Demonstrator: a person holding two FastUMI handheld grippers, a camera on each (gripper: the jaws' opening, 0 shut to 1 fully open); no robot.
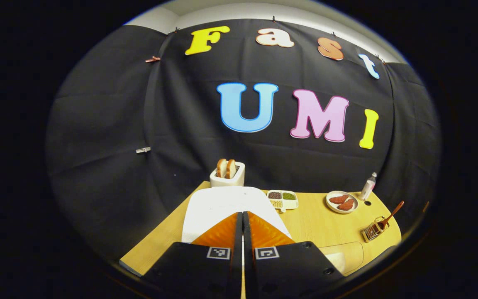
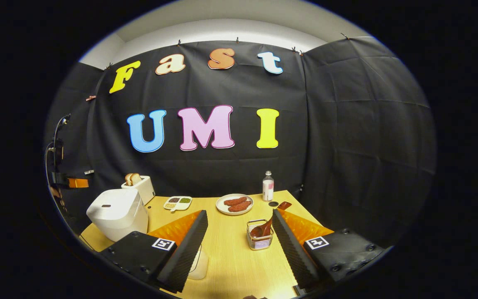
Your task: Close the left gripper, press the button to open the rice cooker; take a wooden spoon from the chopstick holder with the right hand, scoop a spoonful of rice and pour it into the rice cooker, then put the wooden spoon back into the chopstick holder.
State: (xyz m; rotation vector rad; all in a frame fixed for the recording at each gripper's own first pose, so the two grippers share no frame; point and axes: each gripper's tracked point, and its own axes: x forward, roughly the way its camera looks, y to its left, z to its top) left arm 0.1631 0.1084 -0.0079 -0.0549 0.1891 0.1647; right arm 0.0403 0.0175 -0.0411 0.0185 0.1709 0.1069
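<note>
White cooker point(image 2: 118, 212), lid down, sits at the counter's point(image 2: 235, 253) left end, directly ahead of the left tool point(image 1: 242, 218), whose fingers are pressed together, holding nothing. Right tool point(image 2: 239, 222) gapes wide toward the holder point(image 2: 259, 240) and its wooden spoon point(image 2: 269, 224). Toaster point(image 2: 141, 187), grain tray point(image 2: 177, 202), plate point(image 2: 235, 204) and bottle point(image 2: 268, 186) line the back.

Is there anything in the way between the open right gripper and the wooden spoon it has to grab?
Nothing visible blocks it. In the right gripper view, the right gripper is open, and the wooden spoon stands in the wire chopstick holder right between its fingers, with only bare table before it. The plate and bottle sit farther back.
</note>
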